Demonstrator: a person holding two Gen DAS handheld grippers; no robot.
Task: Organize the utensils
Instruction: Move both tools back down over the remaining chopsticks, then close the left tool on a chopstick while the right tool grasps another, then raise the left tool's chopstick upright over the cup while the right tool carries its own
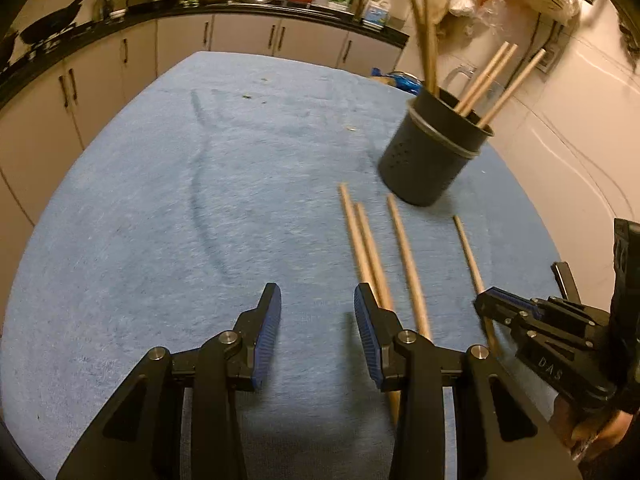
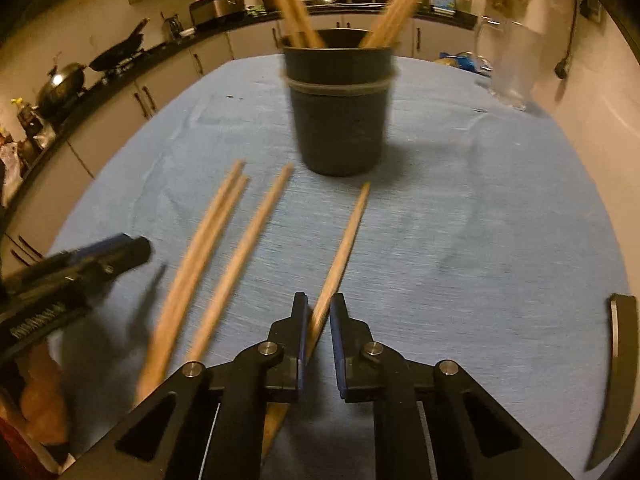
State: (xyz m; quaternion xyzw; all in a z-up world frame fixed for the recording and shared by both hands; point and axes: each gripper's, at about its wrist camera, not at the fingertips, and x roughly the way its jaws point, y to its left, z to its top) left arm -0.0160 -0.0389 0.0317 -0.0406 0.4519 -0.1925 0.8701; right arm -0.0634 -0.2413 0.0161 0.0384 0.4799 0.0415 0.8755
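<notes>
A dark utensil holder (image 1: pixel 434 148) (image 2: pixel 339 104) stands on the blue cloth with several wooden chopsticks upright in it. Several loose chopsticks lie on the cloth in front of it: a pair (image 1: pixel 366 248) (image 2: pixel 208 236), a single one (image 1: pixel 406 260) (image 2: pixel 250 240), and a rightmost one (image 1: pixel 468 256) (image 2: pixel 346 240). My left gripper (image 1: pixel 318 300) is open and empty, its right finger over the pair's near end. My right gripper (image 2: pixel 319 312) (image 1: pixel 486 300) has narrowed jaws around the rightmost chopstick's near part, which lies between the pads.
The blue cloth (image 1: pixel 180 200) covers the table. A clear glass pitcher (image 2: pixel 508 68) stands at the far right. A kitchen counter (image 1: pixel 120 20) with pans and pots runs along the back and left. A wall (image 1: pixel 580 120) is close on the right.
</notes>
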